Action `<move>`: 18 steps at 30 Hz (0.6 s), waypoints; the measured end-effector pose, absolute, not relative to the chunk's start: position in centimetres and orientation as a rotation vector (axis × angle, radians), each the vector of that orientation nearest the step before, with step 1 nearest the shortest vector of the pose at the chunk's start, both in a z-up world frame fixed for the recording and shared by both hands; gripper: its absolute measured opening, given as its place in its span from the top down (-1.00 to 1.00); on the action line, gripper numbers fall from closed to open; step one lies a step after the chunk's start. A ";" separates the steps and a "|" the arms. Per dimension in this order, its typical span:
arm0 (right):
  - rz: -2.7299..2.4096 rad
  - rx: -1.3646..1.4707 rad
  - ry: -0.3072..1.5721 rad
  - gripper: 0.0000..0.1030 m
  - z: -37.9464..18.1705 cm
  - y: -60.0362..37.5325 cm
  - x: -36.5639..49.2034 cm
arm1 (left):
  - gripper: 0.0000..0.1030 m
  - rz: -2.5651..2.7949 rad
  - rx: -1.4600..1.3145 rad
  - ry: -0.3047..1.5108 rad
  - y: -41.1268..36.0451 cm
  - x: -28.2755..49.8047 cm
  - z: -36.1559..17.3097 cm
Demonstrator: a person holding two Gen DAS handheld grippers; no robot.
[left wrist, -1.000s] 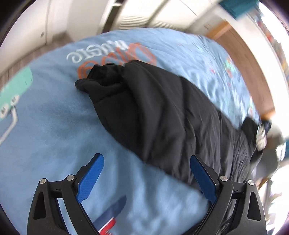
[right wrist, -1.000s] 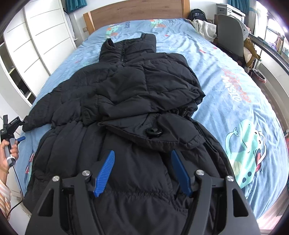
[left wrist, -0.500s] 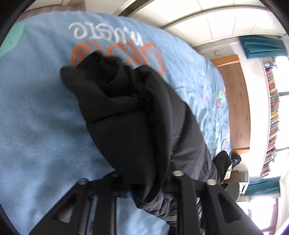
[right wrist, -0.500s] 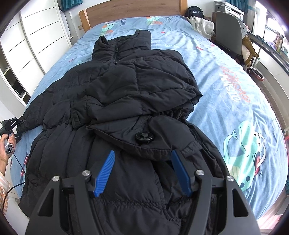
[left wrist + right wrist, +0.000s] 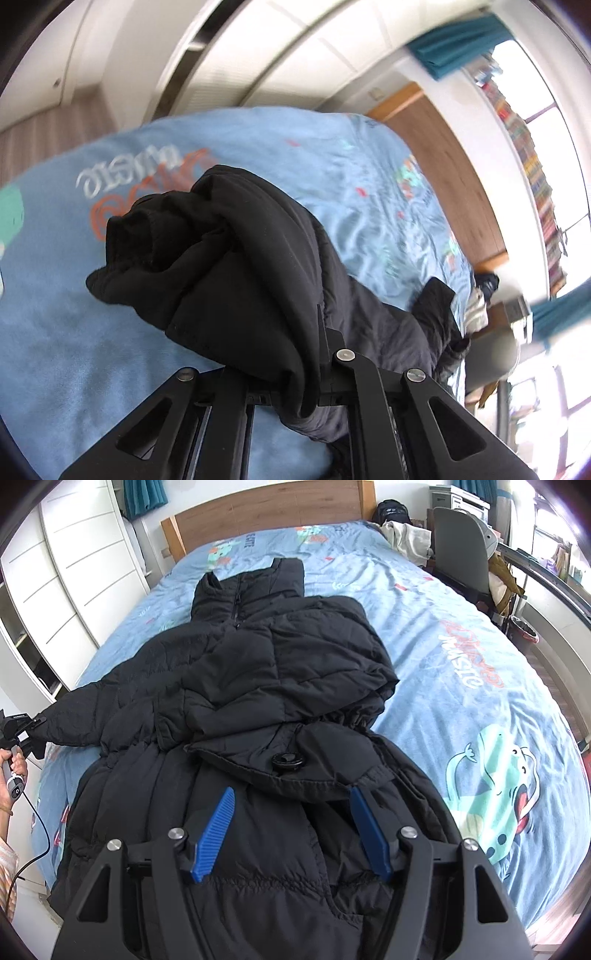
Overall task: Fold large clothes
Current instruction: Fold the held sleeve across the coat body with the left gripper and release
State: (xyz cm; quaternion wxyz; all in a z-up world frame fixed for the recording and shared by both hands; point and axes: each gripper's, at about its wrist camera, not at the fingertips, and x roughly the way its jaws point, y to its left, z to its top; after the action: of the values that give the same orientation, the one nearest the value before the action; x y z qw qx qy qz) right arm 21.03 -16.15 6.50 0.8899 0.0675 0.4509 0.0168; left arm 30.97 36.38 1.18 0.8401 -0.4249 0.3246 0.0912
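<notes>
Left tongs: my left gripper (image 5: 295, 373) is clenched on the cuff end of the left sleeve (image 5: 229, 266); a second ago its blue pads stood wide apart over the blue bedspread (image 5: 55, 350), short of the cloth, and half a second ago they had closed on it.
What has changed: the sleeve is now bunched between the jaws and hides the pads, and the bedspread sits lower and farther in the left wrist view, so I judge the sleeve end is lifting off the bed.
Seen from the other side: in the right wrist view my left gripper (image 5: 22, 725) sits at the sleeve tip (image 5: 70, 720), at the left edge of the bed, and the sleeve runs out straighter from the body than it did a second ago.
Right tongs: my right gripper (image 5: 291, 830) is released, its blue fingers (image 5: 218, 830) spread wide, hovering over the lower part of the coat and gripping nothing; it has crept a little nearer the hem flap with the round button (image 5: 288, 762).
The coat: the black padded coat (image 5: 258, 672) lies front up along the middle of the bed, collar toward the wooden headboard (image 5: 266, 509), and the right sleeve already lies folded across the chest.
Meaning for the task: one sleeve is in, the second is now in hand, so I judge the next step is carrying this sleeve across onto the body.
Risk: the puffy fabric is thick and slippery, and a shallow bite at the cuff could slide out as I carry it over.
</notes>
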 end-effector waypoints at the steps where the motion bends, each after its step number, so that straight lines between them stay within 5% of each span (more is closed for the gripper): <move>1: 0.035 0.144 0.932 -0.25 6.6 -16.3 20.8 | 0.86 0.183 -0.872 0.679 35.7 30.9 2.1; 18: -0.004 0.241 0.863 -0.25 8.3 -21.5 16.8 | 0.88 -0.120 -0.584 0.628 21.4 32.9 11.0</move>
State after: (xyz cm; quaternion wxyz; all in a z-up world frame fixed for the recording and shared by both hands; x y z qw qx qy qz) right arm 16.76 -21.52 8.28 0.9014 0.1165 0.4171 -0.0019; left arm 32.95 21.38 10.97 0.9078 -0.2830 0.3042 -0.0581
